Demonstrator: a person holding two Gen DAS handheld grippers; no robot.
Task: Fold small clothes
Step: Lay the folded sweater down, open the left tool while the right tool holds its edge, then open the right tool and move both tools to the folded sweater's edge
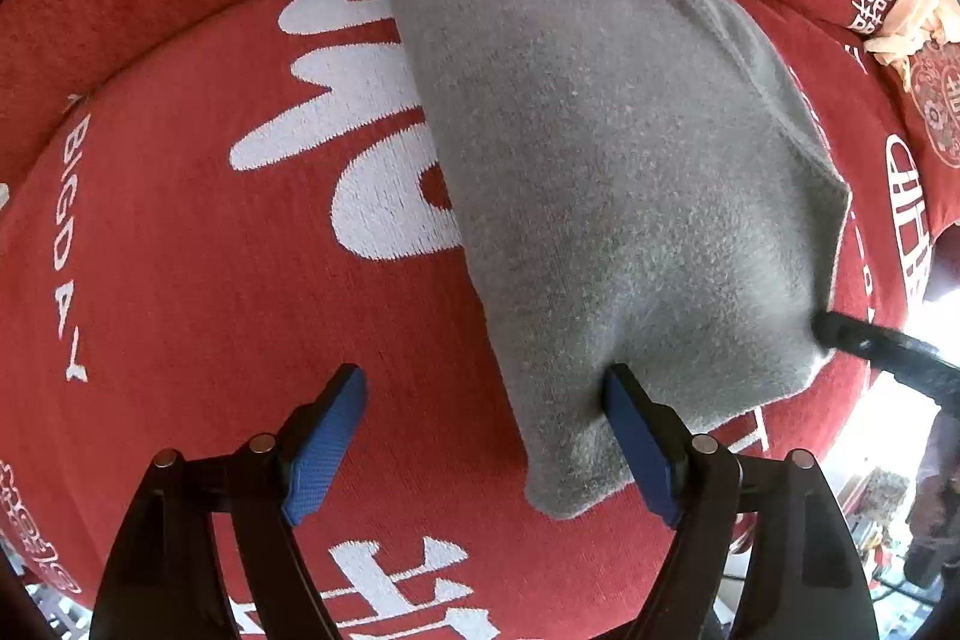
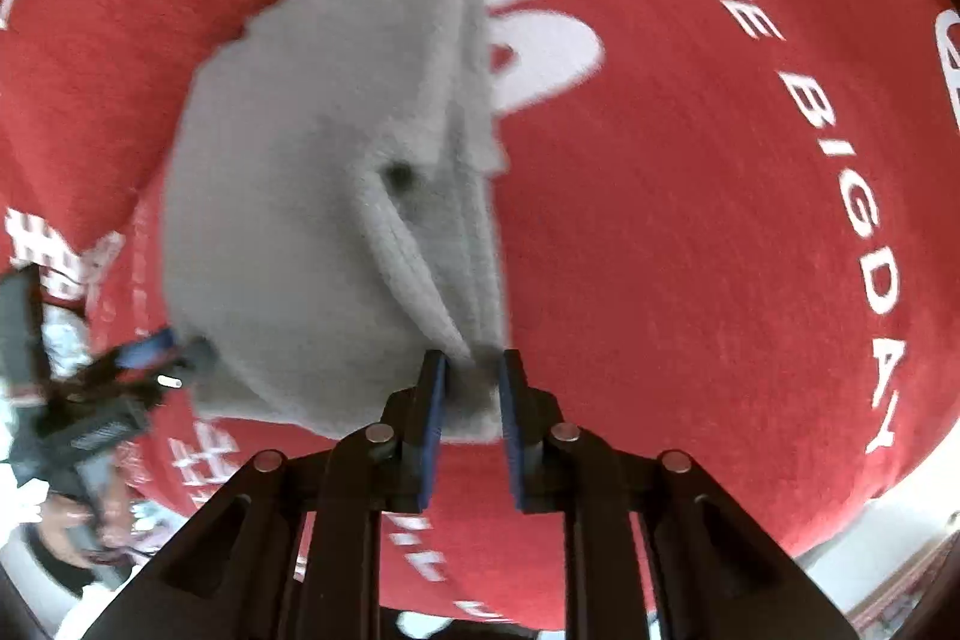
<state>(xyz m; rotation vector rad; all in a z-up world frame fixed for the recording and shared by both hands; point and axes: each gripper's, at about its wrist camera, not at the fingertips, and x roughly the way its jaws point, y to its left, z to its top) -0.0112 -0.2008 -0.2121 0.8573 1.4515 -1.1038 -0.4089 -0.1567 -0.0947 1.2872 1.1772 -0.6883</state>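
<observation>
A grey knitted garment [image 1: 600,160] lies folded on a red cushion [image 1: 210,310] with white lettering. My left gripper [image 1: 485,370] points down at its near edge, jaws wide open. One blue pad [image 1: 636,436] rests against the cloth and the other [image 1: 330,436] stands over bare red fabric, so only the garment's near corner lies between them, unpinched. In the right wrist view my right gripper [image 2: 471,370] is shut on a bunched edge of the grey garment [image 2: 312,196], with layered folds running up from the pads. Its dark finger [image 1: 864,340] shows at the cloth's right edge in the left wrist view.
The red cushion [image 2: 720,220] reads "THE BIG DAY" in white. A crumpled beige cloth [image 1: 912,16] and a red patterned pillow [image 1: 936,112] lie at the far right. The cushion's edge drops off to bright floor and clutter [image 1: 888,490] at the lower right.
</observation>
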